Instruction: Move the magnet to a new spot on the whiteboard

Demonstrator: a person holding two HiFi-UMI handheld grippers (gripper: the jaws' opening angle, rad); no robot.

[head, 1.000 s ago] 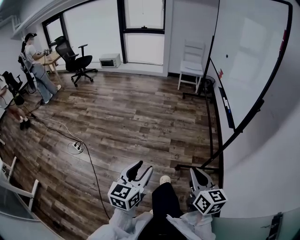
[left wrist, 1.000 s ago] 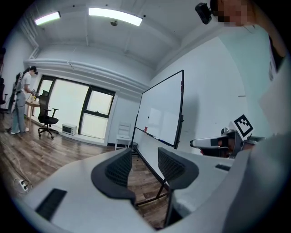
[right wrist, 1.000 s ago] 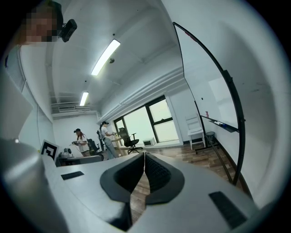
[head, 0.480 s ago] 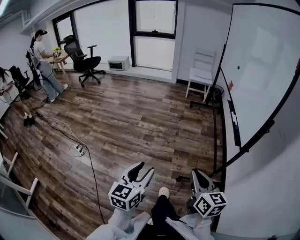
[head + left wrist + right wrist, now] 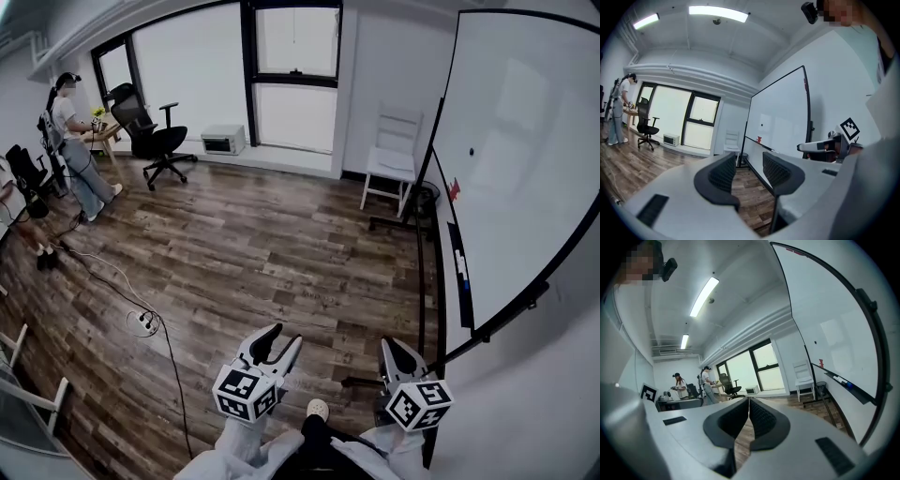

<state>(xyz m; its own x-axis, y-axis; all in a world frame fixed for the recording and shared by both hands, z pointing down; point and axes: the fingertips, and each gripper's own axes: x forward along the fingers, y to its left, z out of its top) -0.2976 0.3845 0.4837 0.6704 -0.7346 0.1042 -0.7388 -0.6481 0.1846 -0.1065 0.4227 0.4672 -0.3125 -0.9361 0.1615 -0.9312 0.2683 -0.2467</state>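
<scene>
The whiteboard (image 5: pixel 511 159) stands on a wheeled frame at the right of the room. A small dark round magnet (image 5: pixel 471 151) sticks to its upper middle, and a small red item (image 5: pixel 454 190) sits lower near the tray. Both grippers are held low near my body, far from the board. My left gripper (image 5: pixel 281 342) is open with nothing between its jaws; in the left gripper view it (image 5: pixel 749 171) points toward the board, where the magnet (image 5: pixel 762 125) shows. My right gripper (image 5: pixel 389 349) is shut and holds nothing; its own view has its jaws (image 5: pixel 749 401) closed together and the magnet (image 5: pixel 815 342) on the board.
A white chair (image 5: pixel 392 155) and a dark bin (image 5: pixel 424 197) stand by the board's far end. Markers (image 5: pixel 459 267) lie in the board's tray. A cable with a power strip (image 5: pixel 145 322) crosses the wood floor. A person (image 5: pixel 73 141) and an office chair (image 5: pixel 150 131) are far left.
The head view has shifted, with the whiteboard now reaching further into the picture at the right. Both grippers stay low in front of me, left open and right shut.
</scene>
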